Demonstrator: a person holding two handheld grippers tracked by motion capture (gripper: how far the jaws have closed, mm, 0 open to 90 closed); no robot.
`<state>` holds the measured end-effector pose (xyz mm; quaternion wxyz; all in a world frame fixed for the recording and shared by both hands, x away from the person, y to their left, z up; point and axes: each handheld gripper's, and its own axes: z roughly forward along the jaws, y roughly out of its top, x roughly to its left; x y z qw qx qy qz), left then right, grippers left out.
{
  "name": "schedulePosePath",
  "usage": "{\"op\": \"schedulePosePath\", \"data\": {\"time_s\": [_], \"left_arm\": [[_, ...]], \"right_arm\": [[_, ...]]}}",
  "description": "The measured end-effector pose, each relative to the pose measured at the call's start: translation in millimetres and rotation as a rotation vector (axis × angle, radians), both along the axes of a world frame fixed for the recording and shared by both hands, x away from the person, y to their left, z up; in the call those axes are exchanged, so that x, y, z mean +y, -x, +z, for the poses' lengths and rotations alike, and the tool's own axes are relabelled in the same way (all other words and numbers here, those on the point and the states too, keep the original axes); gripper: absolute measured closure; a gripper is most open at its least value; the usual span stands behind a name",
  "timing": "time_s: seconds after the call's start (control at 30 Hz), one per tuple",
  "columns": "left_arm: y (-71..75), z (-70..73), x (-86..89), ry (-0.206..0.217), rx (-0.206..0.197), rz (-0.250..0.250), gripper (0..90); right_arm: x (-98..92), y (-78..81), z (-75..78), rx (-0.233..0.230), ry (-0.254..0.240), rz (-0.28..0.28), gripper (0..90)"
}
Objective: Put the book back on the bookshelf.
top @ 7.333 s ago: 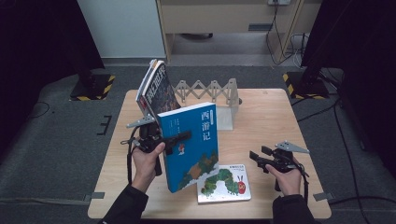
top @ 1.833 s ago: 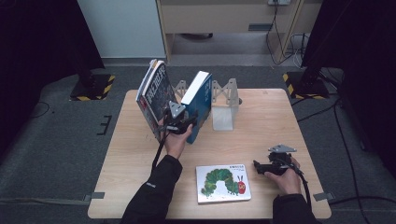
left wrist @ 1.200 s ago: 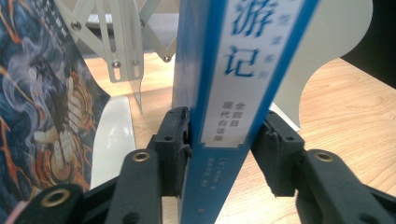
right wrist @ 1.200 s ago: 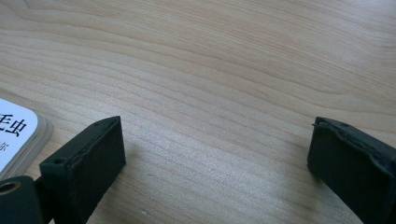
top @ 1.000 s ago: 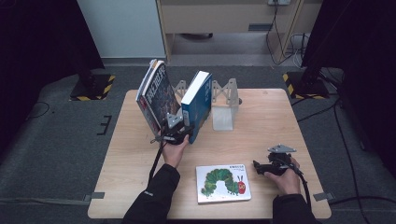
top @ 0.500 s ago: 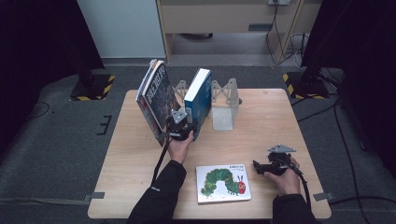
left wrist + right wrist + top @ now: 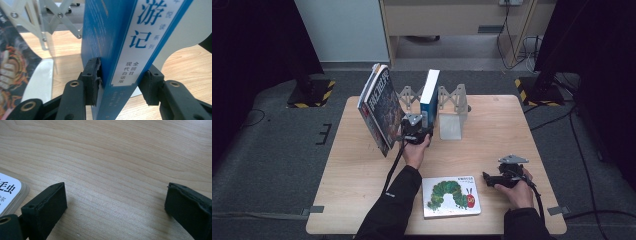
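At the counter's twelve o'clock, left gripper (image 7: 421, 131) jaws clasp the upright blue book (image 7: 429, 98); right gripper (image 7: 113, 205) jaws gape, empty.

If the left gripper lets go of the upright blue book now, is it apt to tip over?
Probably somewhat: the blue book stands tall and thin on its bottom edge. The white bookend beside it should catch a rightward lean. Its hard cover looks stiff between the left gripper pads, so it shouldn't flop.
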<state>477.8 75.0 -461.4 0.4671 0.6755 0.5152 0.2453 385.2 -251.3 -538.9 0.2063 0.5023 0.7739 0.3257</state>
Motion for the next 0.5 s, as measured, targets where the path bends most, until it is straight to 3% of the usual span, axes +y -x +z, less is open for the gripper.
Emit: {"op": "schedulePosePath", "data": {"time_s": [0.23,0.4,0.5], "left_arm": [[2.5,-3.8,-0.1,0.004,-0.011,-0.009,53.3],[7.6,-12.7,1.1,-0.031,0.012,-0.019,53.8],[6.4,-11.6,0.6,-0.023,0.030,-0.014,55.7]], "right_arm": [[-0.1,0.0,0.1,0.001,0.002,0.004,4.1],[-0.1,0.0,0.1,0.001,0.002,0.004,4.1],[0.0,0.0,0.1,0.001,0.002,0.004,4.1]]}}
